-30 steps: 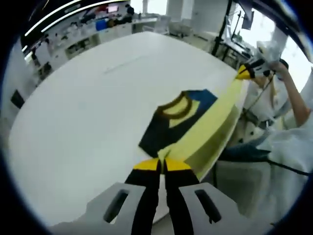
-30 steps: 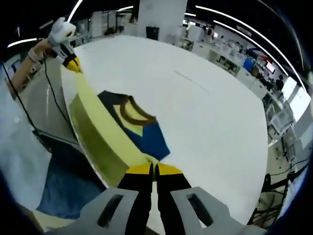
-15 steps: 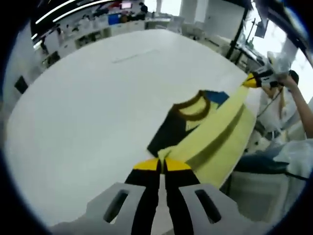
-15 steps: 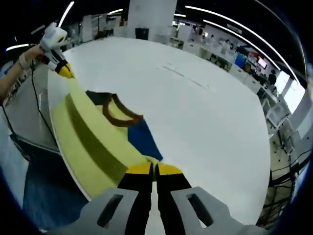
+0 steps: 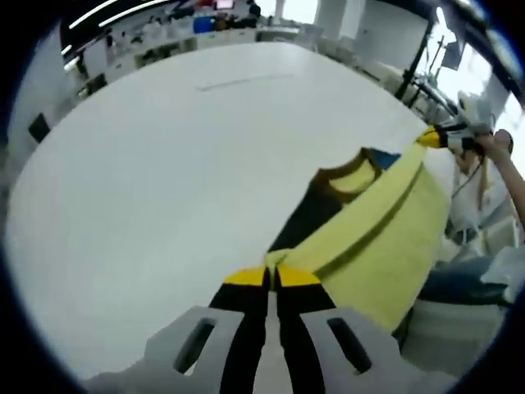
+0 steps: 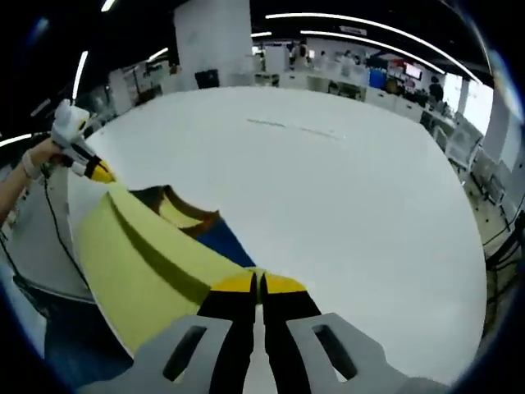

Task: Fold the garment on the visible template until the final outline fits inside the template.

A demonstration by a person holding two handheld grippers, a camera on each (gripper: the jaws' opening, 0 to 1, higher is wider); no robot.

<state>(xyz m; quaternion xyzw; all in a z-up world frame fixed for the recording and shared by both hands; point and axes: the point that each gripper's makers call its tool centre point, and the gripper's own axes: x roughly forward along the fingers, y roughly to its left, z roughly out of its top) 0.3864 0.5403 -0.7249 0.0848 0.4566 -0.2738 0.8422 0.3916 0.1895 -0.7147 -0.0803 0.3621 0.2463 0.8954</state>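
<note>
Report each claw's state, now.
Left claw: shut on the yellow garment.
Right claw: shut on the same garment.

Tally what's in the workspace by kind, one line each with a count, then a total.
Garment: 1
Table: 1
Tools, left tool and right tool, both shut on the garment: 2
Total: 4

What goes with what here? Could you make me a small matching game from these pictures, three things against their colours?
Things:
1. neckband
2. fingertips of the left gripper
3. table

Colours:
a. white
b. brown
c. yellow

Pairs: 1-b, 2-c, 3-a. The neckband belongs to the garment, which both grippers, left and right gripper, hold by its pale yellow side.
</note>
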